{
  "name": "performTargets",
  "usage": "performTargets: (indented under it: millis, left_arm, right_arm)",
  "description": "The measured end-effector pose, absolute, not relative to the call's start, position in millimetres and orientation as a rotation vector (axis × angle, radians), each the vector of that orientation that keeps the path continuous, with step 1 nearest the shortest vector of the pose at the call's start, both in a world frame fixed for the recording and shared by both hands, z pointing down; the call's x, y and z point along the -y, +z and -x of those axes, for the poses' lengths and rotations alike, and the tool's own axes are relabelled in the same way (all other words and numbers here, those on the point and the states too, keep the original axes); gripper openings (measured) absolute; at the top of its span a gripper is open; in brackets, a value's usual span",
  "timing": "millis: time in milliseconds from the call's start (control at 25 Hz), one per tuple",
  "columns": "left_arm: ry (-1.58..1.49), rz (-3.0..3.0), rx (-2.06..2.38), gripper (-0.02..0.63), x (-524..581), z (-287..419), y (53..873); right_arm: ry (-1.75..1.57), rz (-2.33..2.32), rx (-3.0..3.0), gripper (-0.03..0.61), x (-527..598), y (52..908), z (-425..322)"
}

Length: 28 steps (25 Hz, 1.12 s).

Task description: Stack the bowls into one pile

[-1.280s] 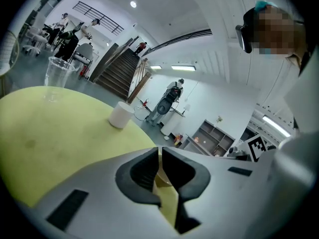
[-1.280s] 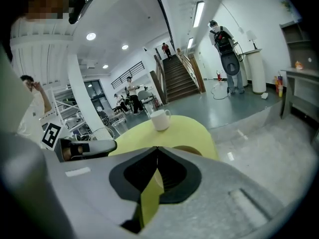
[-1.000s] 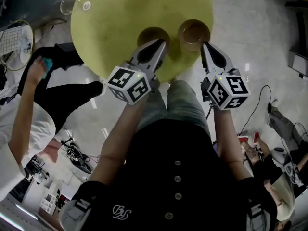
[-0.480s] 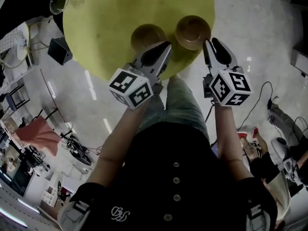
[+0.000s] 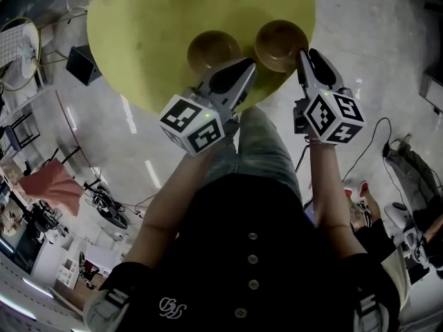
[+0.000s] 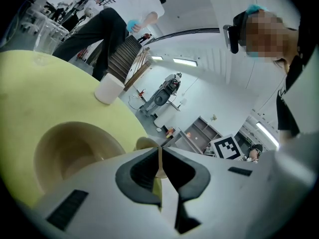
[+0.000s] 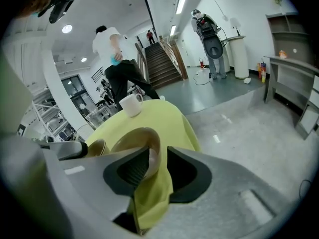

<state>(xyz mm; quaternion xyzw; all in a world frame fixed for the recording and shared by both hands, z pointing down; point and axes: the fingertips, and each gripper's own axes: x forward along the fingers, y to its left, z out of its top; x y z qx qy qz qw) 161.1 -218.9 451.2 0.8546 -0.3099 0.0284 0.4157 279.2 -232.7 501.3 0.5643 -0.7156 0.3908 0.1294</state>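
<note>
At far left, the person who was bent beside the table (image 5: 152, 40) a second ago is gone from the head view. The gripper views show a person (image 6: 114, 19) beyond its far side, clear of the work.

The left bowl (image 5: 211, 50) stands upright near the table's near edge, untouched. The left gripper (image 5: 250, 62) is clenched, its tips meeting on nothing. A second ago its tips lay at this bowl's near rim. Now they sit a little further right, over the table between the two bowls. In its own view the bowl lies left of the jaws, not between them.

The right bowl (image 5: 279, 41) is upright too, close to its neighbour but apart from it, and neither has shifted. The main change is at the right gripper (image 5: 307, 52). A second ago its tips stopped just short of this bowl. It has since come forward and down, and the jaws now straddle the rim on the bowl's near right side. Its own view shows the jaws apart with the rim standing in the gap, close to the left pad. Nothing pinches it yet, so this gripper is released.

Stacking has not begun, but the pick-up looks set. What remains is probably to close on the rim, lift, and lower the bowl into the left one. A grip on a thin rim may let the bowl tilt.
</note>
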Motion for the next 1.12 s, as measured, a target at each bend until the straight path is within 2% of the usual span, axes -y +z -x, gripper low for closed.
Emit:
performTargets:
  millis: [320, 520, 1120]
  left_arm:
    - [0.050, -2.143, 0.770, 0.032, 212.8, -157.5, 450.0]
    - [0.053, -2.129, 0.777, 0.032, 213.6, -153.8, 451.4]
    - [0.037, -2.114, 0.798, 0.032, 211.0, -138.7, 452.3]
  right_arm:
    - [1.135, -1.655, 2.050, 0.084, 231.8, 506.6, -271.9]
    - [1.110, -1.683, 2.031, 0.028, 235.8, 508.6, -272.2]
    - [1.129, -1.685, 2.077, 0.015, 240.5, 495.3, -263.0]
